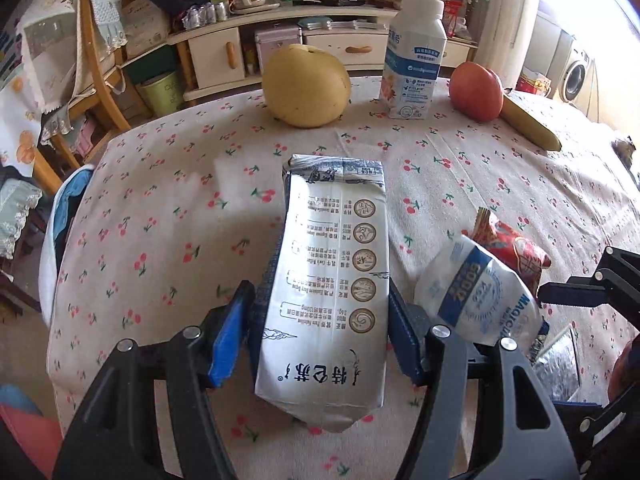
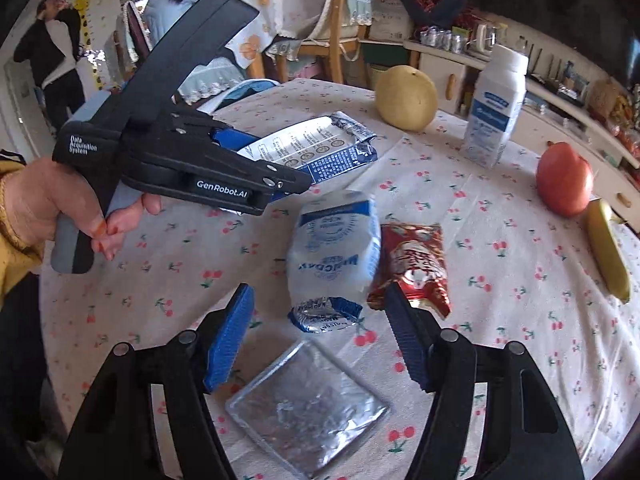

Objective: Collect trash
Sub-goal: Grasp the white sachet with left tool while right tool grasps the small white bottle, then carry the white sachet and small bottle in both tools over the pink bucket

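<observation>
My left gripper [image 1: 322, 320] is shut on a flattened white milk carton [image 1: 332, 280], holding it just above the cherry-print tablecloth; the carton also shows in the right wrist view [image 2: 316, 148], with the left gripper [image 2: 256, 172] on it. My right gripper [image 2: 320, 320] is open and empty, hovering over a white-and-blue plastic pouch [image 2: 336, 256], a red snack wrapper [image 2: 416, 264] and a silver foil packet [image 2: 308, 416]. The pouch [image 1: 476, 288] and the wrapper [image 1: 516, 248] also show in the left wrist view.
A yellow pear [image 1: 306, 84], a white drink bottle [image 1: 414, 60], a red apple [image 1: 476, 90] and a banana [image 1: 532, 124] stand at the table's far side. A wooden chair [image 1: 96, 68] and cabinet [image 1: 280, 40] lie beyond. People stand at far left [image 2: 52, 52].
</observation>
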{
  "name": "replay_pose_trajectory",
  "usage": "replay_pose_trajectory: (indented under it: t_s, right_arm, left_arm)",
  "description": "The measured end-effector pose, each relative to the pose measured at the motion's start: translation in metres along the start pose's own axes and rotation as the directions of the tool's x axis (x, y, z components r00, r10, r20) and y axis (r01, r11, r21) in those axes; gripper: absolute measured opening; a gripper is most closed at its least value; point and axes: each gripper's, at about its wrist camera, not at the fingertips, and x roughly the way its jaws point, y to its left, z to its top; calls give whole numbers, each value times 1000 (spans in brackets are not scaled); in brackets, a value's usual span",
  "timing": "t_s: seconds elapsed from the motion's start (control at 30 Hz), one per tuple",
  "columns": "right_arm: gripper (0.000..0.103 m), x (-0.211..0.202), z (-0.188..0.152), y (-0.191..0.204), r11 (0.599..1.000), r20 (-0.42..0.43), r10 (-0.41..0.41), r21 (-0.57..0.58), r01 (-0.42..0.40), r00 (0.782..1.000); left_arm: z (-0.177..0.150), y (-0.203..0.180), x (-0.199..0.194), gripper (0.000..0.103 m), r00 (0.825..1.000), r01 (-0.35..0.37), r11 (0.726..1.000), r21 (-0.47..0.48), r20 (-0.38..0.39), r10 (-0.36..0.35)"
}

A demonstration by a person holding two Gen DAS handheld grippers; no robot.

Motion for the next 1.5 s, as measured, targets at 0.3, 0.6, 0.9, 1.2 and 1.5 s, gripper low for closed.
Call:
replay_pose_trajectory:
  t_s: [0.3,0.6,0.9,1.2,1.5]
  right_arm:
    - [68,-11,12,-13,991,91,-53,128,41,994]
    - [68,19,20,12,995,27,-90,54,88,996]
    - [46,27,18,8,989,4,-126,77,125,992]
    - [24,15,20,23,985,39,-160,79,157,986]
    - [20,9,18,46,977,49,-205,71,202,977]
  left_arm:
    - [-60,23,-61,64,998,-40,983,-178,32,47]
    - [-99,25,-109,64,993,-30,957,-288,103,62]
    - [-122,31,-115,64,991,-10,945,-328,120,51]
    - [-130,46,-111,64,991,-6,929,-370,125,56]
    - [-133,61,-121,64,985,13,916,-400,164,58]
